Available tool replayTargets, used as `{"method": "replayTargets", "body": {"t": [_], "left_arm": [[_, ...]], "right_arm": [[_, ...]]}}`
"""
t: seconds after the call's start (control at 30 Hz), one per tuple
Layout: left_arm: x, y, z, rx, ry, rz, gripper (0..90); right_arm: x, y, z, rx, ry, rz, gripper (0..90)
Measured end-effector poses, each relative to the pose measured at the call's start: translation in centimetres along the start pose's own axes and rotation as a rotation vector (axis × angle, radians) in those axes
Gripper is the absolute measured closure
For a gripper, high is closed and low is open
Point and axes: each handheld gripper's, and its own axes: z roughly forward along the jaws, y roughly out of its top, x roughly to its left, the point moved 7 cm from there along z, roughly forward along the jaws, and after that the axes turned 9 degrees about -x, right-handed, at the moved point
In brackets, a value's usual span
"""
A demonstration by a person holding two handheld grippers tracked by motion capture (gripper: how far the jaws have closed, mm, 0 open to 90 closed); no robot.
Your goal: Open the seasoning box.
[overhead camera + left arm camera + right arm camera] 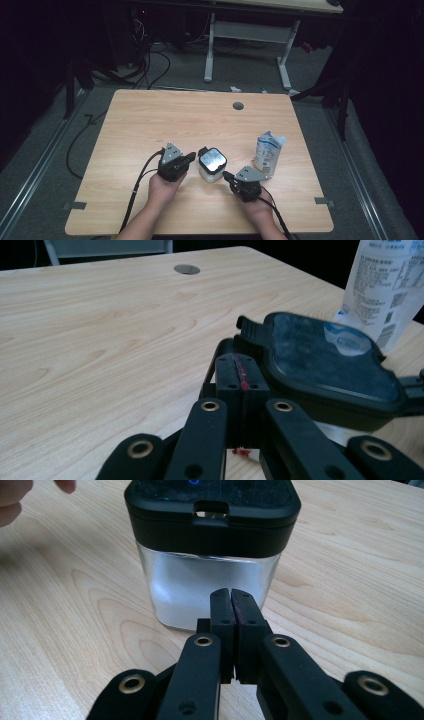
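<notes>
At lower centre of the high view, between the two grippers, stands the container: a small square-sided jar with rounded corners, its body clear or frosted with a pale white fill, topped by a thick black lid. The lid has a dark glossy inset panel that catches the light and a small latch tab at one edge.

Left gripper: held in a hand at lower centre-left, jaws pressed together with no gap, tips at the container's left side, close against the lid's edge in the left gripper view; whether they touch it cannot be told.

Right gripper: held in a hand at lower centre-right, jaws likewise closed flat on each other and holding nothing, tips just before the container's clear wall in the right gripper view.

Pouch: white with blue print, upright, right of the container and near it.

Table: light wood grain, with a round grey grommet toward the upper centre.

Floor beyond: cables and white desk legs at the top of the frame.
</notes>
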Motion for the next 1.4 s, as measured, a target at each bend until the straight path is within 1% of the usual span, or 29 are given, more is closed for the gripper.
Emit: {"method": "replayTargets", "body": {"t": [0.23, 0.4, 0.53, 0.57, 0.7, 0.77, 0.83, 0.87, 0.93, 0.97, 1.0, 1.03, 1.07, 1.1, 1.13, 1.2, 1.27, 1.4], "left_arm": [[0.6, -1.2, -0.8, 0.025, 0.015, 0.007, 89.5], [1.3, -1.9, -1.6, 0.039, 0.028, 0.012, 87.6], [2.1, -2.3, -2.7, 0.055, 0.055, 0.033, 84.9], [2.2, -2.3, -2.9, 0.056, 0.056, 0.031, 83.8], [3.2, -2.6, -4.1, 0.064, 0.088, 0.043, 79.2], [3.7, -2.9, -4.7, 0.064, 0.107, 0.034, 75.0], [4.2, -3.3, -5.3, 0.064, 0.125, 0.013, 70.5], [4.4, -3.5, -5.5, 0.064, 0.131, 0.010, 67.9], [4.8, -4.0, -6.0, 0.075, 0.149, 0.007, 64.4], [5.0, -4.1, -6.3, 0.086, 0.156, 0.016, 62.9], [5.2, -4.1, -6.6, 0.085, 0.169, 0.022, 61.0], [5.5, -4.1, -6.8, 0.076, 0.176, 0.012, 59.6], [5.6, -4.0, -7.0, 0.071, 0.176, -0.011, 59.0], [5.8, -3.9, -7.1, 0.064, 0.175, -0.024, 58.3], [5.8, -3.9, -7.2, 0.062, 0.177, -0.027, 57.7], [5.9, -3.8, -7.3, 0.060, 0.179, -0.017, 56.6], [6.1, -3.7, -7.3, 0.056, 0.179, -0.017, 55.8], [6.3, -3.9, -7.3, 0.060, 0.184, -0.007, 54.4]], "right_arm": [[-0.4, 0.0, 0.0, 0.003, -0.013, 0.005, 88.9], [-0.7, -0.1, 0.0, 0.003, -0.027, 0.012, 88.9], [-1.0, 0.0, 0.0, 0.002, -0.036, 0.013, 88.9], [-1.2, 0.0, 0.0, 0.000, -0.038, 0.012, 89.0], [-1.5, 0.0, 0.0, 0.000, -0.051, 0.024, 88.9], [-1.8, 0.0, 0.0, 0.001, -0.058, 0.029, 88.4], [-2.1, 0.1, -0.1, -0.001, -0.064, 0.040, 87.8], [-2.2, 0.1, -0.1, -0.004, -0.067, 0.048, 87.2], [-2.5, 0.1, -0.1, 0.000, -0.069, 0.062, 86.1], [-2.6, 0.1, -0.1, 0.003, -0.074, 0.061, 86.1], [-2.7, 0.1, -0.1, 0.004, -0.078, 0.066, 86.1], [-2.8, 0.1, -0.1, 0.001, -0.081, 0.072, 86.1], [-2.9, 0.2, -0.1, -0.001, -0.082, 0.075, 85.8], [-3.0, 0.2, 0.0, -0.002, -0.085, 0.080, 85.8], [-3.1, 0.2, 0.0, -0.001, -0.089, 0.080, 85.7], [-3.2, 0.3, 0.3, 0.007, -0.096, 0.079, 85.3], [-3.2, 0.4, 0.5, 0.013, -0.099, 0.070, 85.3], [-3.5, 0.6, 1.2, 0.024, -0.105, 0.075, 85.4]]}}
